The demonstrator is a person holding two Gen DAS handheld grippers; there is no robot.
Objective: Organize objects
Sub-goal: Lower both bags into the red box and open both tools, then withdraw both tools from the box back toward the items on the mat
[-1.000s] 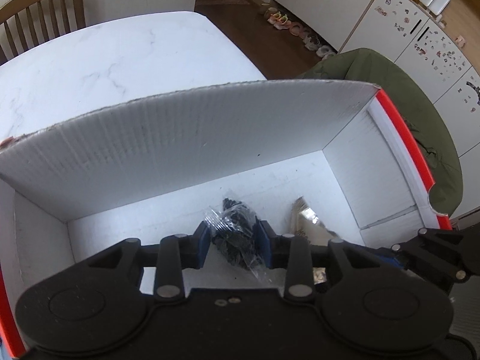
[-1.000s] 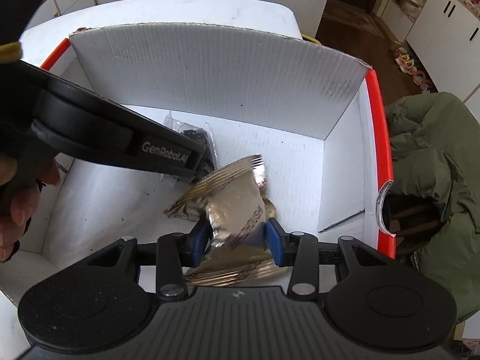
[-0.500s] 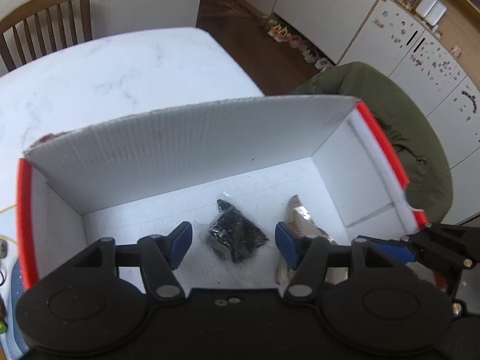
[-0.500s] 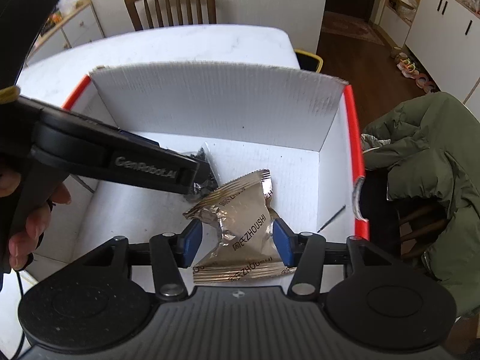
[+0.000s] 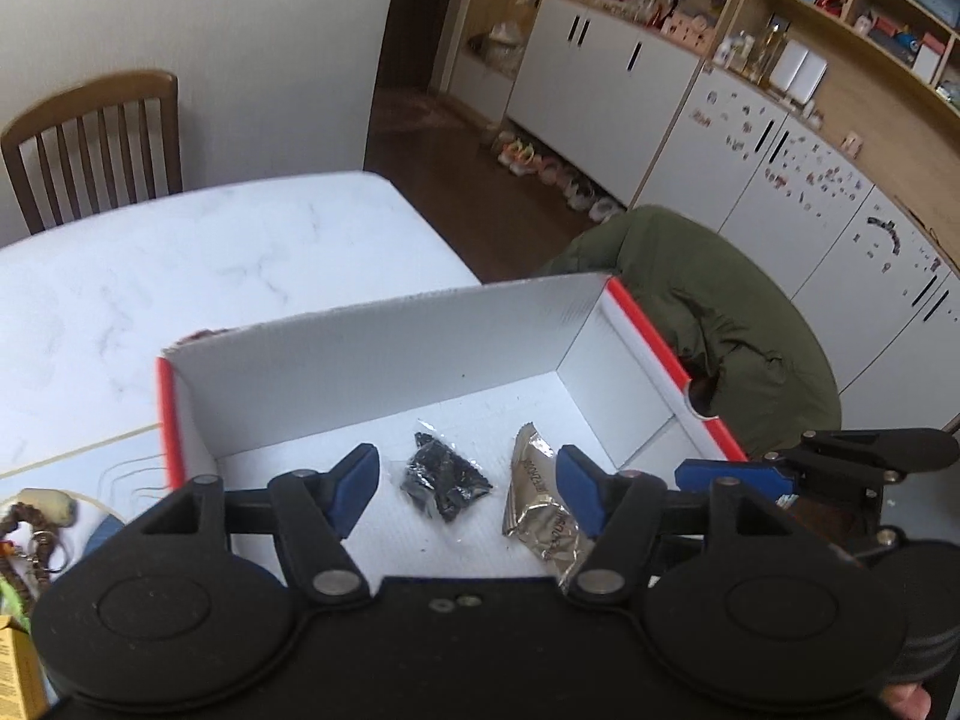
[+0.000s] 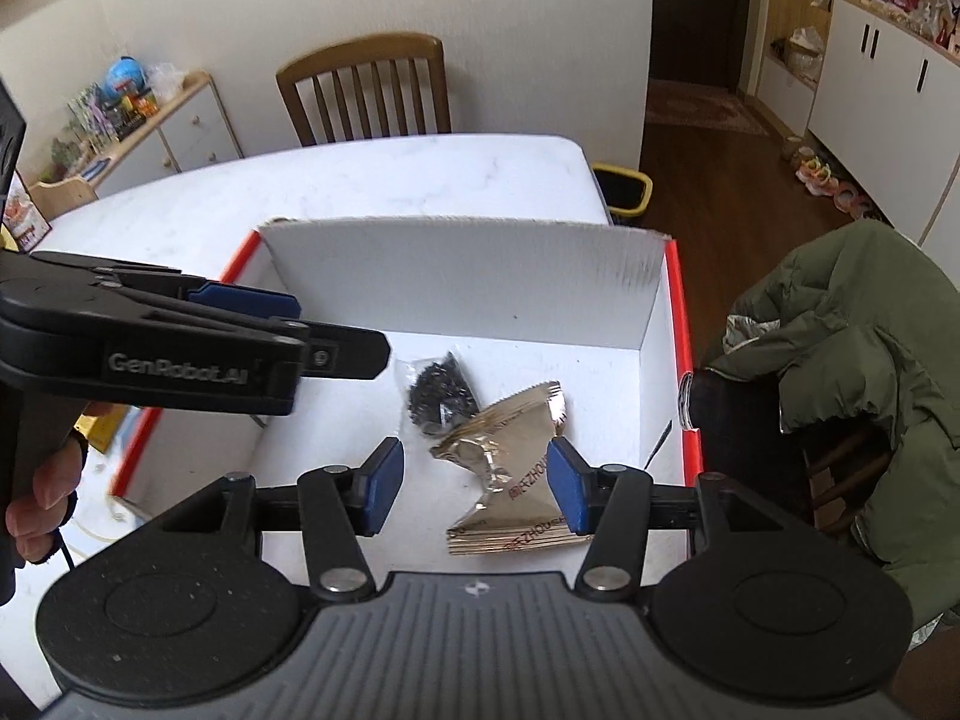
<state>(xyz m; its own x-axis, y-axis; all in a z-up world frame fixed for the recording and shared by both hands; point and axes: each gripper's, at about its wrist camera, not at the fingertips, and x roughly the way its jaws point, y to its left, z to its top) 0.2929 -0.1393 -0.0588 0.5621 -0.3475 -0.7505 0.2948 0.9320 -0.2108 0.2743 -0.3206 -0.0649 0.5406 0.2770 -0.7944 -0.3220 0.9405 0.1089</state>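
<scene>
A white cardboard box with red edges (image 5: 384, 372) (image 6: 468, 294) stands on the marble table. On its floor lie a clear bag of small black pieces (image 5: 444, 477) (image 6: 438, 390) and, to its right, a gold foil packet (image 5: 543, 516) (image 6: 510, 468). My left gripper (image 5: 468, 486) hovers open above the box, the black bag seen between its blue pads. My right gripper (image 6: 474, 483) is open too, raised over the foil packet, holding nothing. The left gripper (image 6: 282, 330) appears from the side in the right wrist view, a hand (image 6: 42, 498) on its handle.
A green jacket (image 6: 852, 372) (image 5: 708, 324) hangs over a chair right of the box. A wooden chair (image 6: 366, 90) stands at the table's far side. Keys and beads (image 5: 36, 528) and a yellow box (image 5: 18, 672) lie left of the box. White cupboards (image 5: 810, 192) line the right wall.
Both grippers opened and let go: the black bag and the foil packet now lie on the box floor. Both grippers have since lifted up and back from the box.
</scene>
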